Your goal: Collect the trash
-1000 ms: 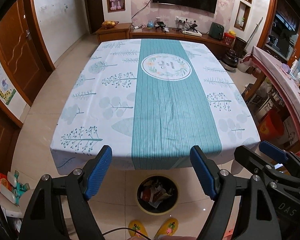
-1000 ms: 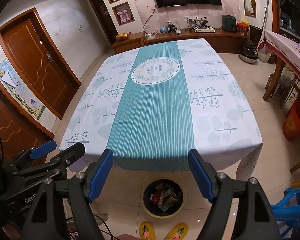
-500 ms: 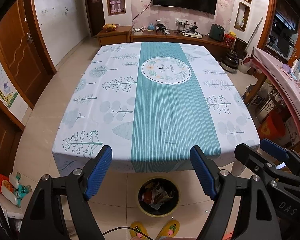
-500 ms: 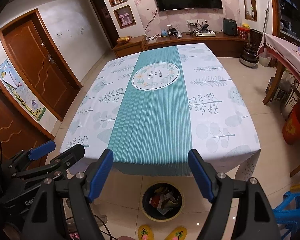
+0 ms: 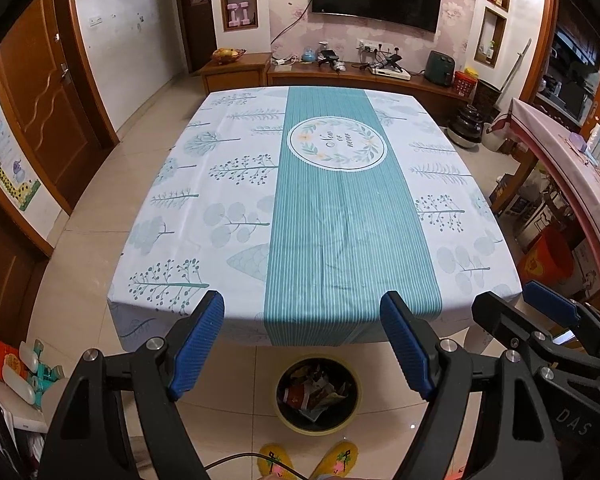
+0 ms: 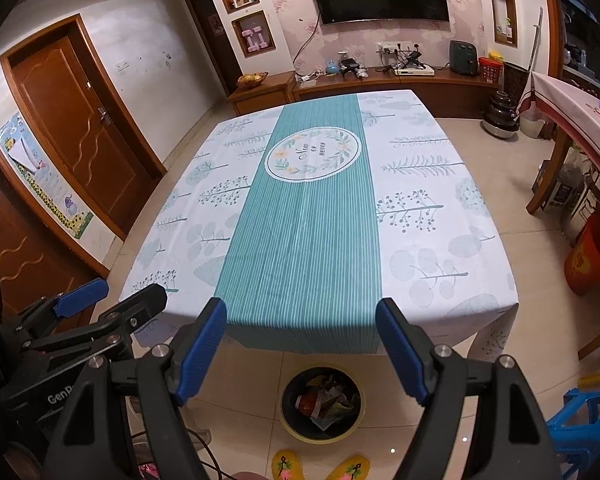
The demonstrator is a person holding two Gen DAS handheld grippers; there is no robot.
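Tablecloth [image 5: 320,220] shows no litter, collected trash sits in the floor bin [image 5: 318,394] under the near edge, left gripper [image 5: 302,344] and right gripper [image 6: 298,346] both gaping empty: main risk is missing litter hidden off-frame.

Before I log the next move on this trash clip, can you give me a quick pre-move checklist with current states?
1. Left gripper open, nothing between the fingers: ok.
2. Right gripper open, nothing held: ok.
3. Trash bin on the floor by the table's near edge, top uncovered: ok.
4. Bin has spare room: cannot tell; wrappers are piled inside.
5. Trash left on the tablecloth: none visible.
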